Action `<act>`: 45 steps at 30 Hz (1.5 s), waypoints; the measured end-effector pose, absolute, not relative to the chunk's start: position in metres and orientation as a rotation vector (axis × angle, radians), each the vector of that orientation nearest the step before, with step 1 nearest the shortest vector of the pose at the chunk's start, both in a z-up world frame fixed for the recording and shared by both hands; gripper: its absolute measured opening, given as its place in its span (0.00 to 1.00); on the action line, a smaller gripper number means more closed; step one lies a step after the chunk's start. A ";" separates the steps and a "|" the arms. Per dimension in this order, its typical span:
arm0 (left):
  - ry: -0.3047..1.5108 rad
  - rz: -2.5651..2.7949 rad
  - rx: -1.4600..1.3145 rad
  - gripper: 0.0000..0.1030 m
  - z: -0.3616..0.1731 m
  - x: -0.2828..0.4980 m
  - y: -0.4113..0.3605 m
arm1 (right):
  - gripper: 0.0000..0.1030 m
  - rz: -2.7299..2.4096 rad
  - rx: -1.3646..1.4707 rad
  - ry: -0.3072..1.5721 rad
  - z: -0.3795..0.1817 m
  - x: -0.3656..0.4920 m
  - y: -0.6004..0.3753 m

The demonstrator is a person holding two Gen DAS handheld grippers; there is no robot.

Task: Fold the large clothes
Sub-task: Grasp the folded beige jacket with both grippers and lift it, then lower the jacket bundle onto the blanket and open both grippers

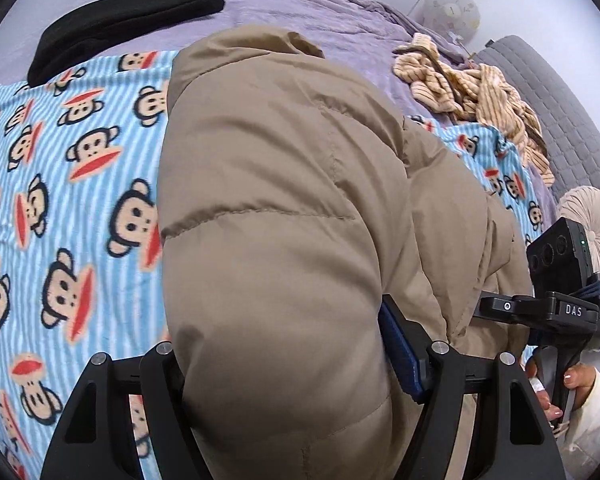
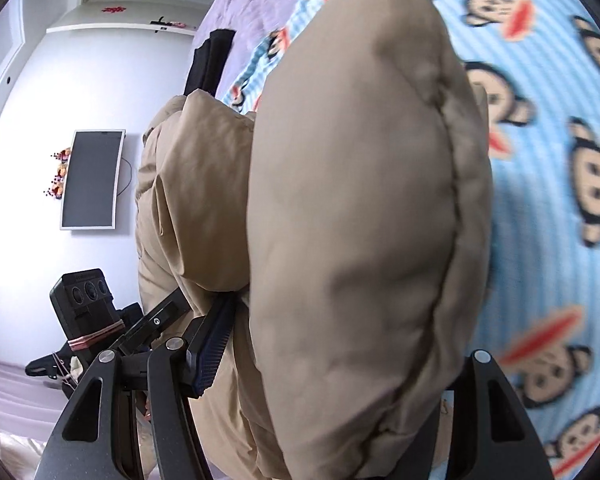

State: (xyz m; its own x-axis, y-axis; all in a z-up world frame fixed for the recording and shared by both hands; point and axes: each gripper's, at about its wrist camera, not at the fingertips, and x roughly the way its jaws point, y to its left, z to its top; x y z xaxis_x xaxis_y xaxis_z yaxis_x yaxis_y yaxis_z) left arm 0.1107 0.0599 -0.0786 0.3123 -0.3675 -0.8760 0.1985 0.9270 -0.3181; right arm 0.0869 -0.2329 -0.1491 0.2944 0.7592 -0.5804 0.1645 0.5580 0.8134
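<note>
Lifting a tan puffer coat off the bed's monkey blanket, we grip it with left gripper and right gripper both clamped on padding; folding looks barely begun.

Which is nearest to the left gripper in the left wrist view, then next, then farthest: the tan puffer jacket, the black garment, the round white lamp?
1. Tan puffer jacket: bunched between the left gripper's fingers, filling the centre.
2. Black garment: upper left, lying on the bed beyond the monkey-print blanket.
3. Round white lamp: upper right, past the bed's far edge.
</note>
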 end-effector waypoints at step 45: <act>1.094 -0.211 -0.008 0.87 -0.107 0.193 0.052 | 0.43 0.181 0.376 1.122 -0.053 0.083 -0.187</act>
State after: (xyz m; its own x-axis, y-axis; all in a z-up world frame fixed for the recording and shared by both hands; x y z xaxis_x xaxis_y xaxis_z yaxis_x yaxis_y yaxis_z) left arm 0.1931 0.0519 -0.1073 0.4409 -0.1742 -0.8805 0.1665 0.9798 -0.1105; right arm 0.0830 -0.1868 -0.0526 0.4278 0.3277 -0.8424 0.0466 0.9227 0.3826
